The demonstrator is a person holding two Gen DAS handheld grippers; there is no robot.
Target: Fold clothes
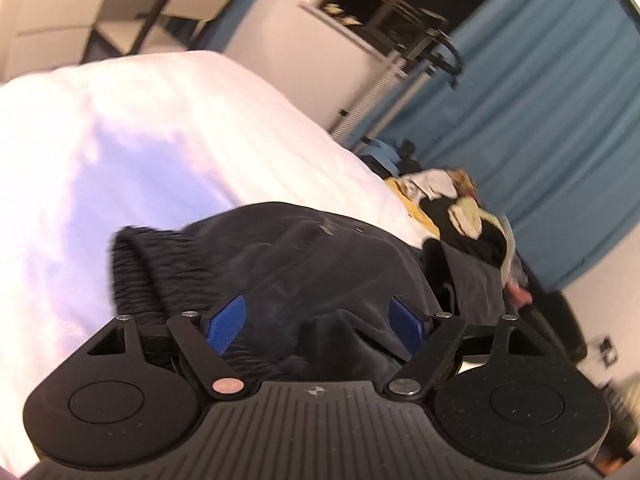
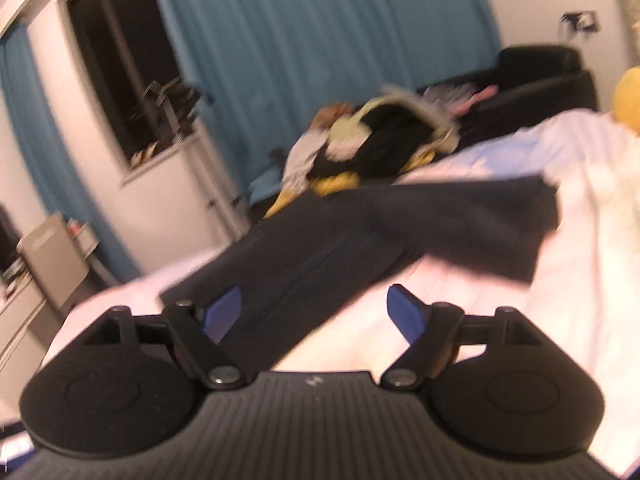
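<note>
A pair of dark navy trousers [image 1: 288, 256] lies on a white bed [image 1: 120, 140]; its ribbed elastic waistband [image 1: 132, 268] is at the left in the left wrist view. My left gripper [image 1: 318, 320] is open, its blue pads [image 1: 226, 320] spread over bunched waist fabric. In the right wrist view the trouser legs [image 2: 360, 232] stretch across the white bed [image 2: 540, 320] toward the far right. My right gripper [image 2: 320, 316] is open, its left pad [image 2: 224, 312] over the leg hem, its right pad over bare sheet.
A pile of mixed clothes [image 2: 368, 148], black, yellow and white, sits at the bed's far edge, also in the left wrist view [image 1: 460, 204]. Behind it are teal curtains [image 2: 300, 40], a dark window [image 2: 128, 60] and a black sofa [image 2: 540, 76]. A yellow object [image 2: 628, 96] is at the right.
</note>
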